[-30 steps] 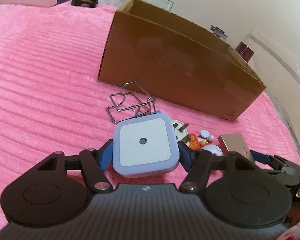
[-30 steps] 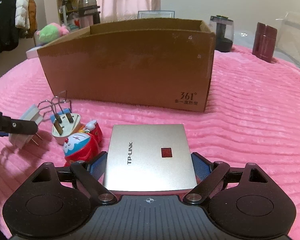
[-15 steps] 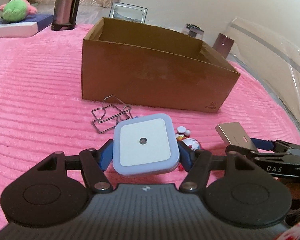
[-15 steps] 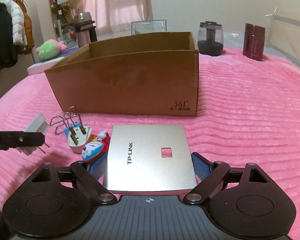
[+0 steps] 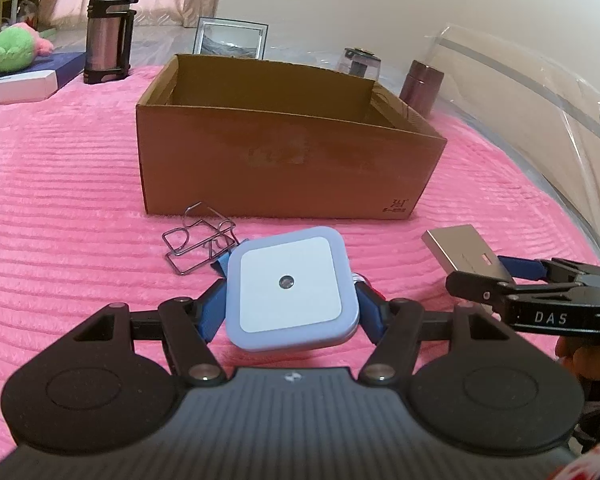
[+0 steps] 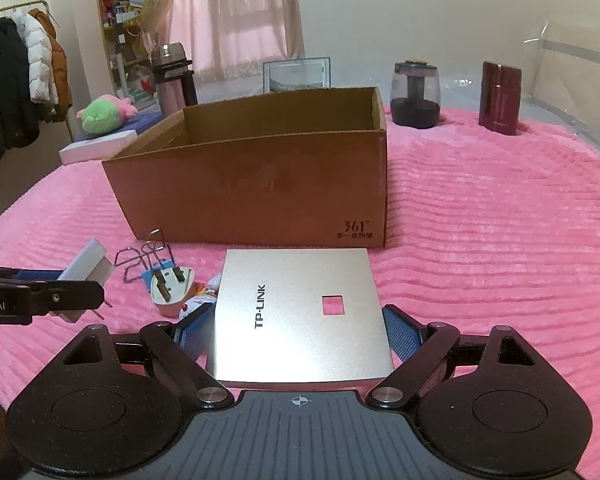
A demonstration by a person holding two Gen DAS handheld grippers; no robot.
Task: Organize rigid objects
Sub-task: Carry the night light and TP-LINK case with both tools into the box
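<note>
Where the pink ribbed blanket (image 6: 480, 240) spreads across both views, the largest thing on it is an open brown cardboard box (image 5: 284, 168), plain-sided, with a small "361°" print at one lower corner. The right wrist view reads that print clearly and shows part of the box's bare inner walls; the left wrist view shows the print only as a small smudge.

Next in size is the silver TP-LINK device (image 6: 300, 316), a flat square metal-look slab with a small square window. The right hand-held gripper (image 6: 300, 328) is clamped on its two side edges, holding it above the blanket in front of the box. From the left wrist view it appears only as a thin slab seen edge-on (image 5: 464, 252).

The square night light (image 5: 290, 288), pale blue rim around a white face with a dark dot sensor, is pinched between the blue pads of the left hand-held gripper (image 5: 290, 312), also in front of the box. The right wrist view shows it side-on (image 6: 86, 268).

Smaller things lie on the blanket between the two: a bent wire rack (image 5: 198, 240), and, plain only in the right wrist view, a white plug (image 6: 172, 288) with its prongs up beside a small Doraemon figure (image 6: 198, 302), mostly hidden.
</note>
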